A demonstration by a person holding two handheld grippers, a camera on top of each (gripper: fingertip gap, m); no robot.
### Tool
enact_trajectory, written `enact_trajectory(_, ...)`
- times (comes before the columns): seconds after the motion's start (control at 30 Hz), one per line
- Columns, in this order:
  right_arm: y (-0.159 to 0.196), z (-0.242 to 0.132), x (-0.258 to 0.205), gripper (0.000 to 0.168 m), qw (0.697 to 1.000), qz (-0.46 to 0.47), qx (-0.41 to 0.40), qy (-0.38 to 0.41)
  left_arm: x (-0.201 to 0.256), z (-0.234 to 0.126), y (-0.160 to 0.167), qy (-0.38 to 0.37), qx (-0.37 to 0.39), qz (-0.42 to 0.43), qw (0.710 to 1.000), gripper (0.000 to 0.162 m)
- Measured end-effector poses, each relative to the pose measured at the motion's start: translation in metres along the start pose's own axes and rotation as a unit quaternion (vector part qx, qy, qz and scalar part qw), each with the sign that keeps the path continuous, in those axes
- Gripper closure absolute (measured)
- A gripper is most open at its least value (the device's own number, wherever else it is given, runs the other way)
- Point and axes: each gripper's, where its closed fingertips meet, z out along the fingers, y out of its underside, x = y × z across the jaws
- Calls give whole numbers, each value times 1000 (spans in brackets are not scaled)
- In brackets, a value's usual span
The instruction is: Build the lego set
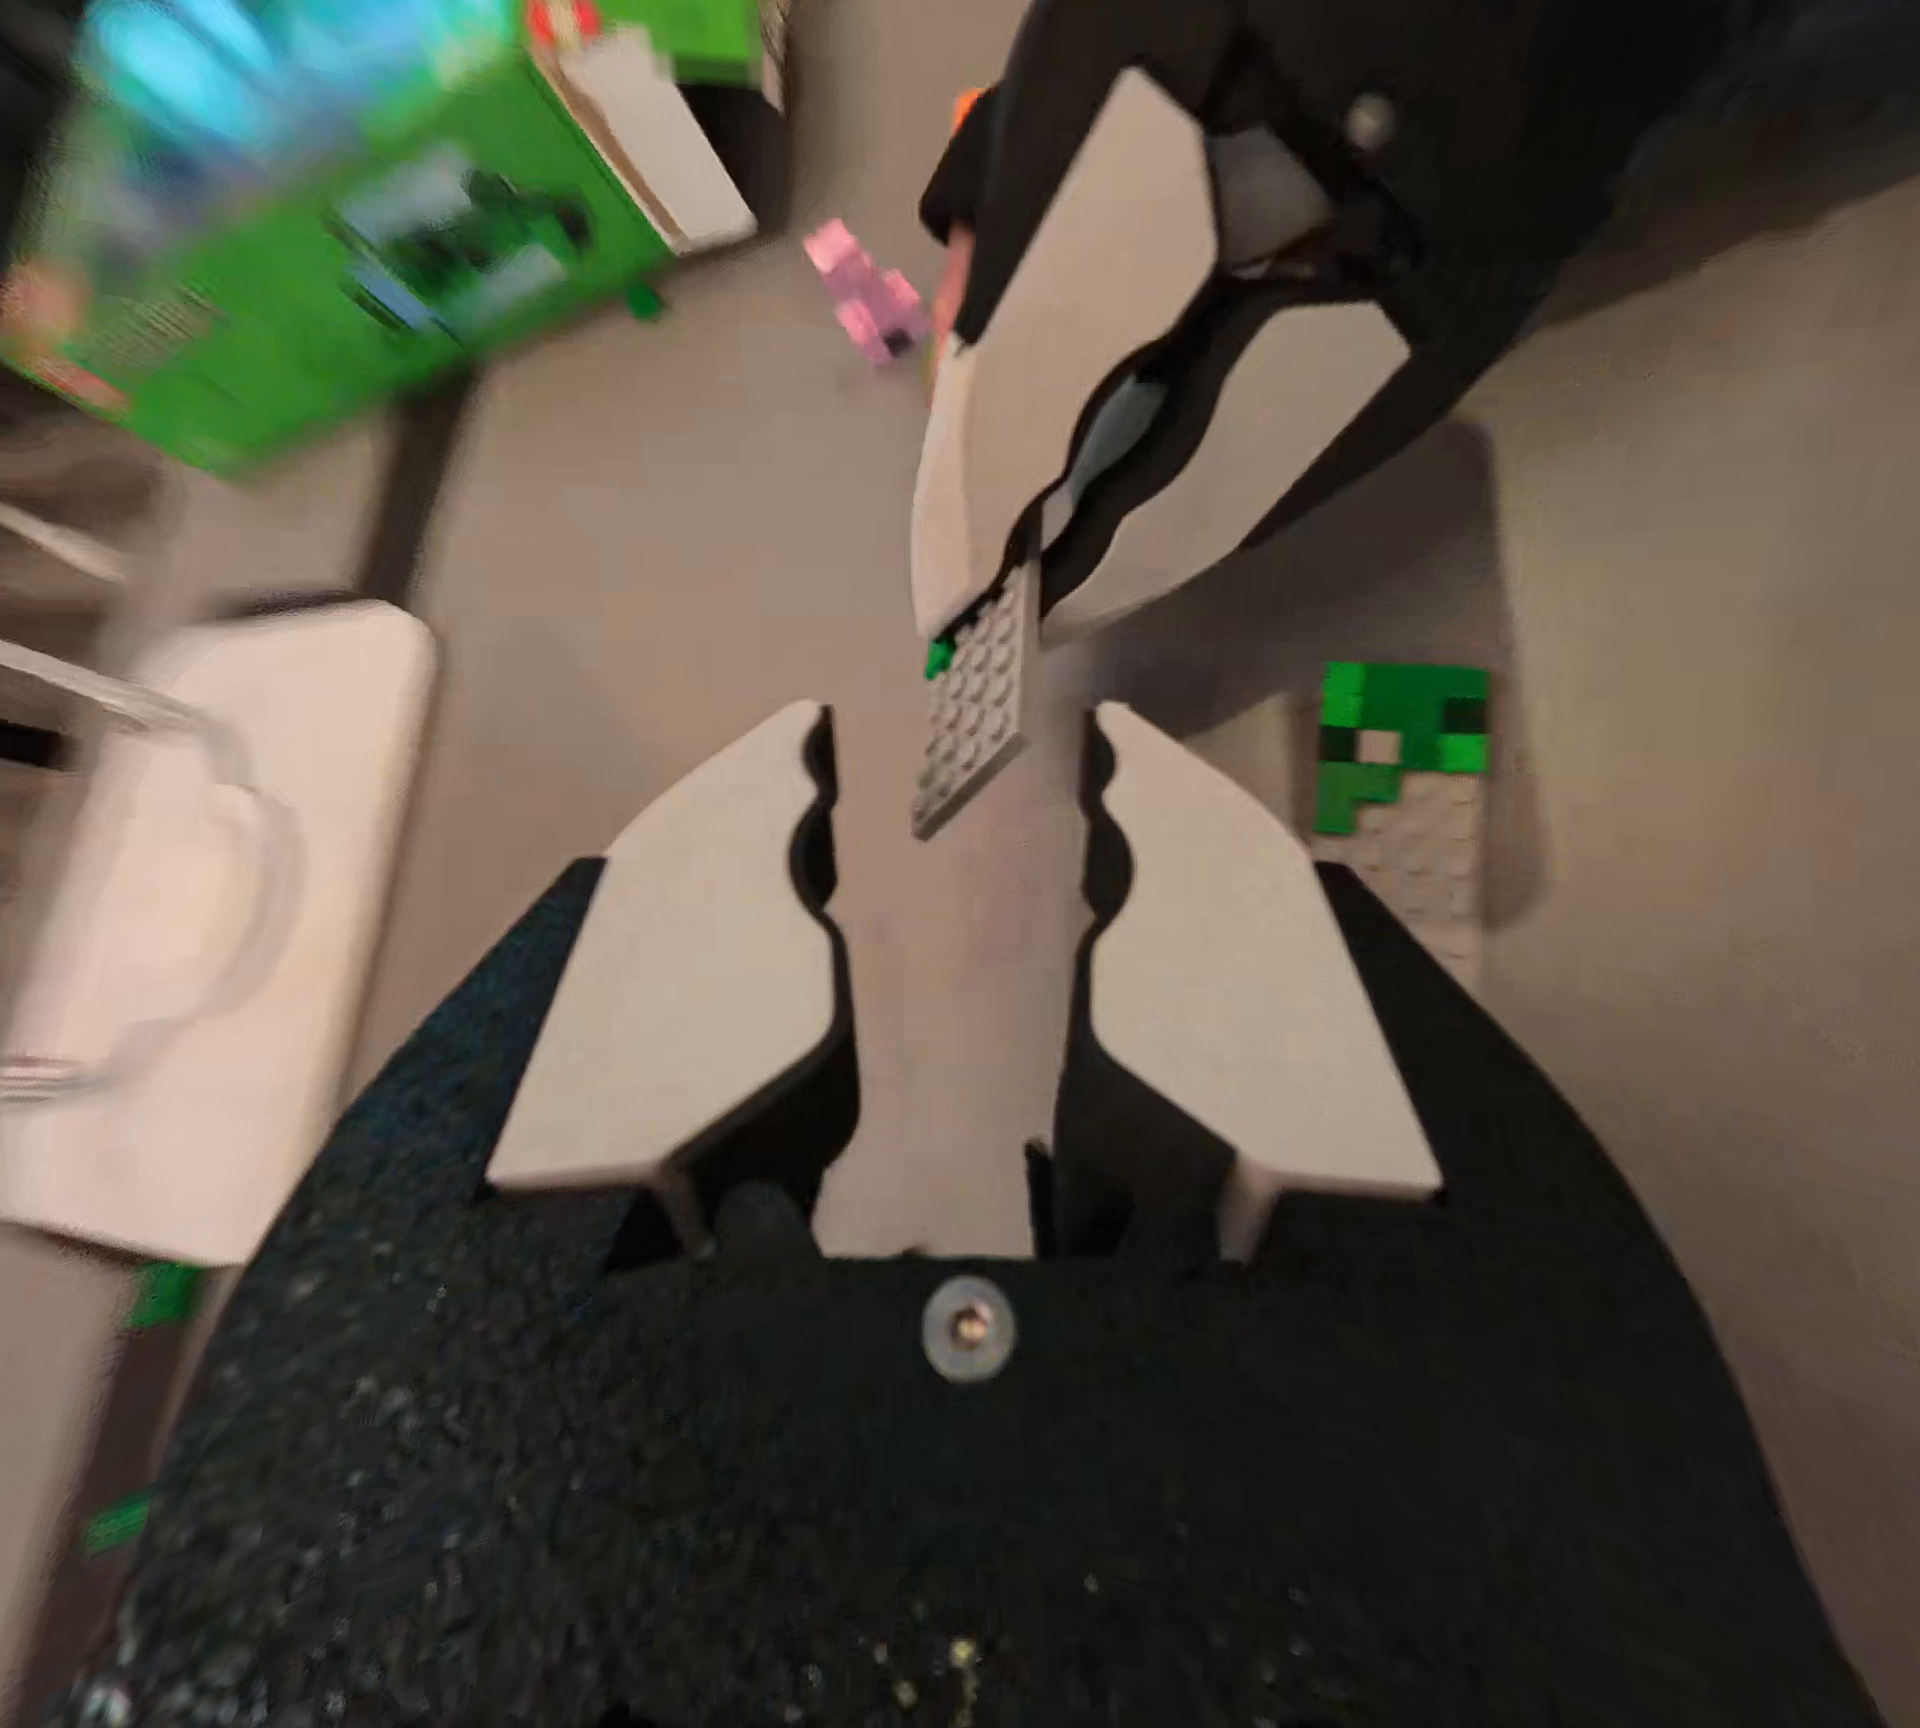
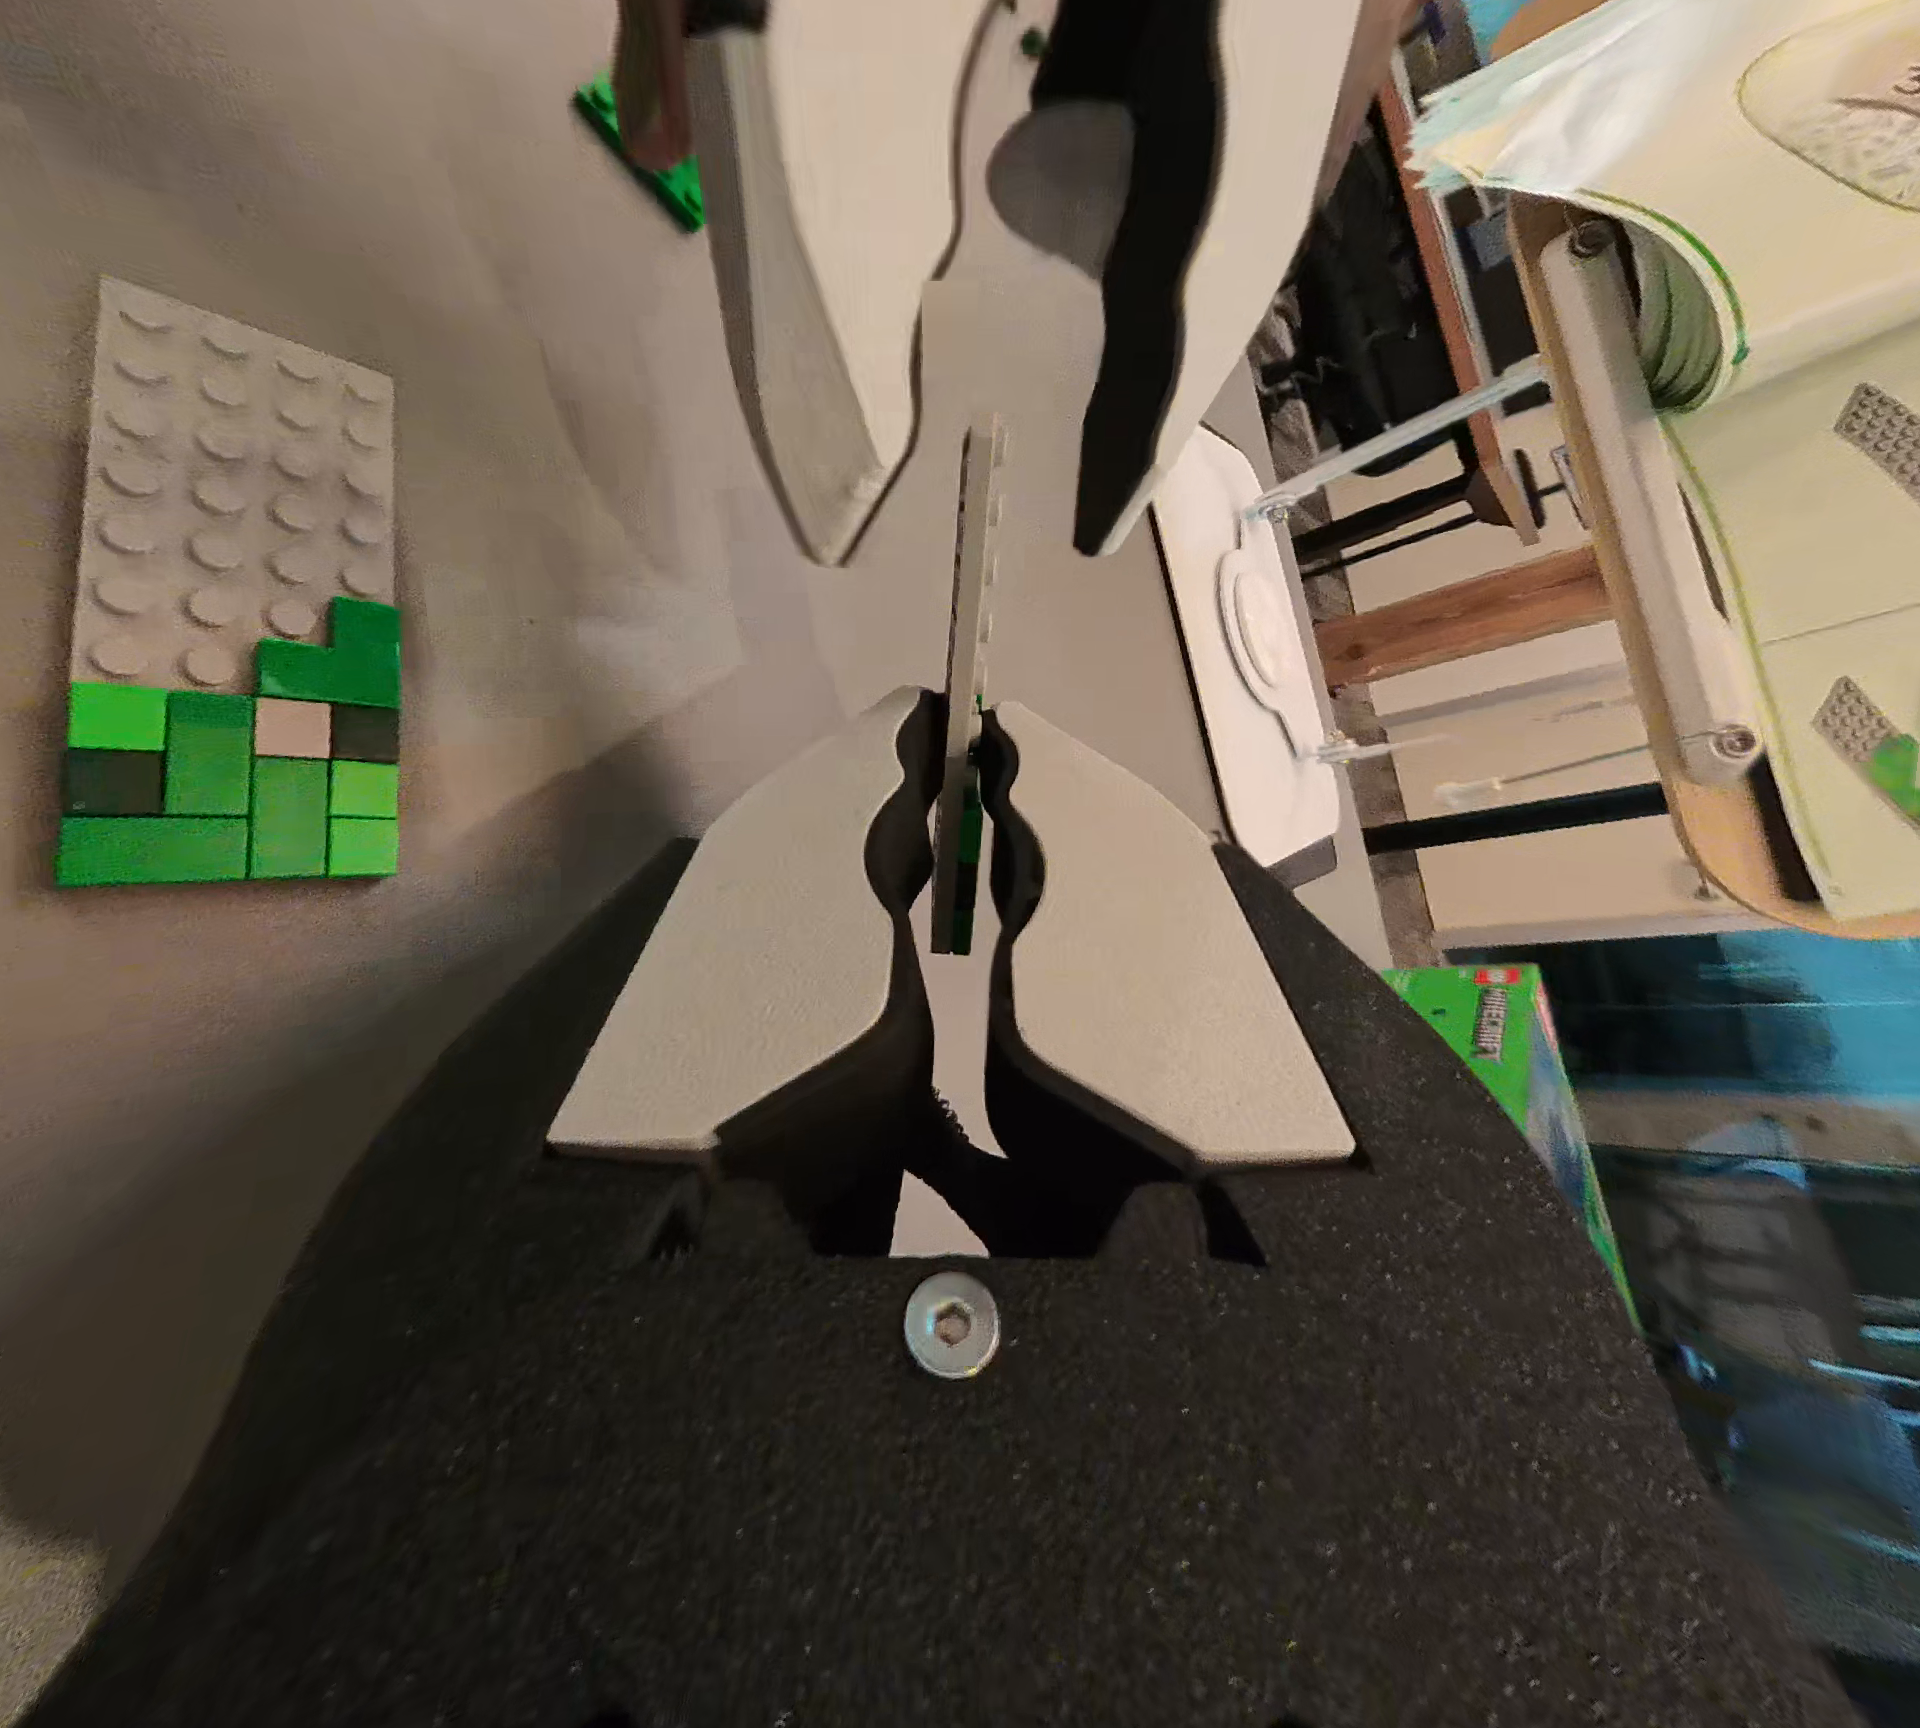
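My right gripper [image 2: 961, 722] is shut on a grey studded plate [image 2: 975, 587] with green pieces on one end, held edge-on in the air. In the left wrist view that plate [image 1: 979, 712] hangs from the right gripper [image 1: 992, 629] just ahead of my fingertips. My left gripper [image 1: 958, 722] is open and empty, its jaws on either side of the plate's free end; it also shows in the right wrist view [image 2: 956, 540]. A second grey plate [image 2: 234, 483] partly covered with green tiles [image 2: 229, 785] lies flat on the table; the left wrist view shows it at right [image 1: 1397, 805].
A green set box [image 1: 343, 244] lies at the back left, a pink lego pig [image 1: 868, 296] behind the grippers. A white tray [image 1: 197, 930] sits at left. A loose green plate [image 2: 644, 151] lies on the table. An instruction booklet [image 2: 1766, 328] is at right.
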Motion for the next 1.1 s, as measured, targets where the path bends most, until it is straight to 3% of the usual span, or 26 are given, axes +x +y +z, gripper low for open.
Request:
enact_trajectory(0.1,-9,-6,-1,162,999,16,35,-8,6,0,-5,-75,-6,106,992,152)
enact_trajectory(0.23,-20,-15,5,157,997,23,75,16,9,-8,-14,-133,36,155,978,157)
enact_trajectory(0.43,-22,-13,2,153,997,33,76,12,13,-10,-8,-140,43,141,979,158)
enact_trajectory(0.67,-17,-7,-12,161,999,7,41,-30,18,-6,2,-146,-4,204,968,158)
enact_trajectory(0.77,-18,-6,-15,161,997,22,57,-40,19,-5,5,-135,12,209,968,158)
enact_trajectory(0.8,-17,-7,-13,160,997,32,65,-38,17,-5,6,-134,12,214,968,158)
enact_trajectory(0.87,-12,-12,-9,140,996,43,75,-31,12,-3,15,-126,-5,245,961,158)
enact_trajectory(1.1,9,-24,1,136,985,135,97,-48,11,16,32,-47,-22,314,948,158)
